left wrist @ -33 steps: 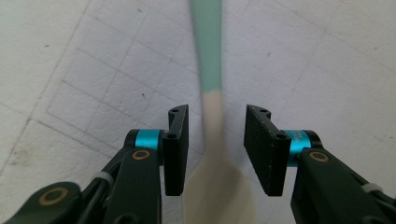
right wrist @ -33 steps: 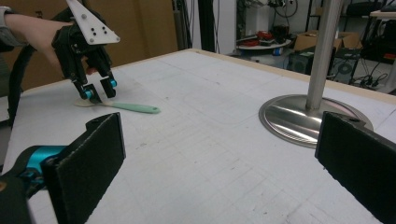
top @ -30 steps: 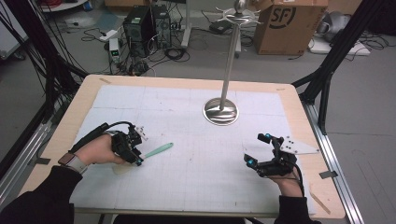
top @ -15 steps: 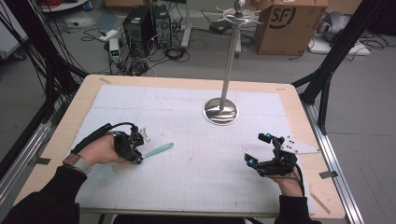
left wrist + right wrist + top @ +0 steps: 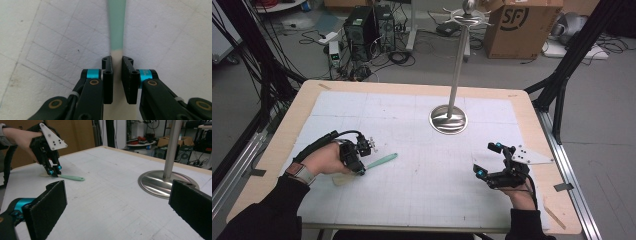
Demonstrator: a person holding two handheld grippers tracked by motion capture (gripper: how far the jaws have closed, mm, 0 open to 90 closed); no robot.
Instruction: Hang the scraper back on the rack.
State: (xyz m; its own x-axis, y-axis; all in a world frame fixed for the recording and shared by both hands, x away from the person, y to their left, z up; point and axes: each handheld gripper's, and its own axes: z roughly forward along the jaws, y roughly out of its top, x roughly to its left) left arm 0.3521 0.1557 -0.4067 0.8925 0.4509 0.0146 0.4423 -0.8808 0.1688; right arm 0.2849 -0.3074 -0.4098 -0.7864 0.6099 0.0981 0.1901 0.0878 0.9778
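On the near left part of the white gridded table cover point(image 5: 422, 165) lies a flat spatula with a cream blade and a mint-green handle point(image 5: 379, 161). The handle points toward the middle of the table, and the blade end is under the person's left hand. The left gripper point(image 5: 357, 162) stands over the spot where the cream part meets the green part. In the left gripper view its two black jaws have just been closing, and the spatula neck point(image 5: 117, 53) is now between them. The pads look to be against both edges of it, so the grip seems made (a very thin gap cannot be excluded from this angle).

The right gripper point(image 5: 492, 160) rests at the near right of the table with its jaws wide apart and nothing between them. It is well apart from the spatula. Far from both hands stands a polished metal pole on a round steel base point(image 5: 448, 119).

The step in hand appears to be the grasp of the spatula. The next move probably calls for a slow, straight lift, because the thin neck could slip or turn between the pads if the hand tilts.
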